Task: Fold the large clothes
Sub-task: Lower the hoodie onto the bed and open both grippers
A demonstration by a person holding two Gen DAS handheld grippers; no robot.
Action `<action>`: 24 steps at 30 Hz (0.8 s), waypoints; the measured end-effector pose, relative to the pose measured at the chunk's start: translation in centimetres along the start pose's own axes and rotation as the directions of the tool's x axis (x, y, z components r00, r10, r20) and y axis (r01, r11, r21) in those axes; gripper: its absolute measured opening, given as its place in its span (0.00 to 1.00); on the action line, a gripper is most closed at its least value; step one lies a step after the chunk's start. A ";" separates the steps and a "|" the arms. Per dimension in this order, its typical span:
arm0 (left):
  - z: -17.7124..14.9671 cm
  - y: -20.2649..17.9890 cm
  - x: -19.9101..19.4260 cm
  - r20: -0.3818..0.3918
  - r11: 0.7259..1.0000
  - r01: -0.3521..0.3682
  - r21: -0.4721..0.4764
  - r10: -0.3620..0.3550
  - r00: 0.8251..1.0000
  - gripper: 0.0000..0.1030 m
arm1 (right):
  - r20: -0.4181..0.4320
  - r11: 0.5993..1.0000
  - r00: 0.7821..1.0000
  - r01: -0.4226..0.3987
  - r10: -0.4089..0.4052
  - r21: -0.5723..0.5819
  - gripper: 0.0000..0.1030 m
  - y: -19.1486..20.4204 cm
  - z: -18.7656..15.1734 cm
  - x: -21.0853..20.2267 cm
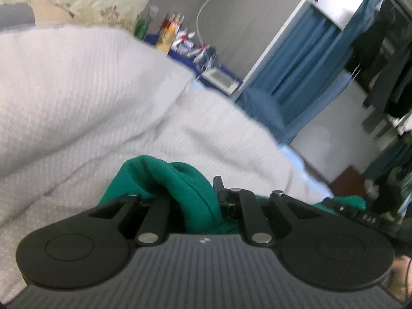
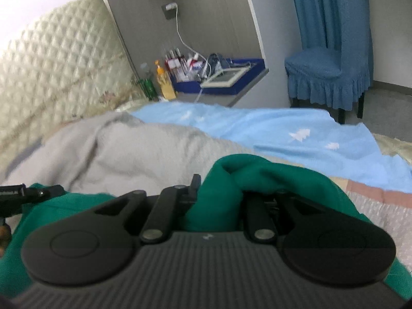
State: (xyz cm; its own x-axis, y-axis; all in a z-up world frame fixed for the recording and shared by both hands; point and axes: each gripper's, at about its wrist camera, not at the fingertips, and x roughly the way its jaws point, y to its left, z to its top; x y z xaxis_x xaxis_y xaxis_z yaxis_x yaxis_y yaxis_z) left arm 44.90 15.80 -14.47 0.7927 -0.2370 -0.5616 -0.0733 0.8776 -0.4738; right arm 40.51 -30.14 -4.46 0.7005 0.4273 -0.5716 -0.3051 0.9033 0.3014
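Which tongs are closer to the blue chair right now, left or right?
Right, probably. The right tongs, shut on the green garment, face the blue chair across the bed; the left tongs sit further off.

- Soft, even indoor light, fairly bright; no hard shadows or strong glare.
- Left wrist view is smeared by motion blur: the grey blanket (image 1: 77, 90) and blue curtain (image 1: 303, 51) lack crisp edges.
- Right wrist view is sharper, but the headboard (image 2: 56, 72) blurs.
- Fisheye bends the walls, and the corners darken.
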 end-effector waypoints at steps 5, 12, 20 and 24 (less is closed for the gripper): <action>-1.0 -0.1 0.3 -0.034 1.000 -0.029 0.002 0.029 0.999 0.14 | -0.011 1.000 1.000 0.012 -0.012 -0.010 0.18 0.2 -0.5 0.4; 0.6 -3.6 -5.1 -0.025 0.997 -0.067 0.047 0.068 0.997 0.59 | 0.006 1.000 1.000 0.026 -0.026 0.008 0.54 1.7 -0.7 -3.3; 0.0 -8.3 -16.1 0.059 0.986 -0.101 0.135 0.094 0.994 0.60 | 0.066 0.997 0.998 -0.007 0.012 -0.078 0.58 5.5 -1.6 -12.9; -2.2 -10.9 -22.9 0.100 0.981 -0.108 0.163 0.093 0.991 0.60 | 0.111 0.990 0.993 -0.034 0.049 -0.135 0.58 8.1 -2.8 -19.2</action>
State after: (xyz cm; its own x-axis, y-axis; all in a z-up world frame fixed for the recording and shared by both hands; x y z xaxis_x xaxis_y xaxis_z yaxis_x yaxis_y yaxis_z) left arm 26.23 10.73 2.07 0.8393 -0.1117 -0.5321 -0.0589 0.9542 -0.2932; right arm 22.76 -30.91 6.82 0.7520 0.4644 -0.4677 -0.4128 0.8851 0.2152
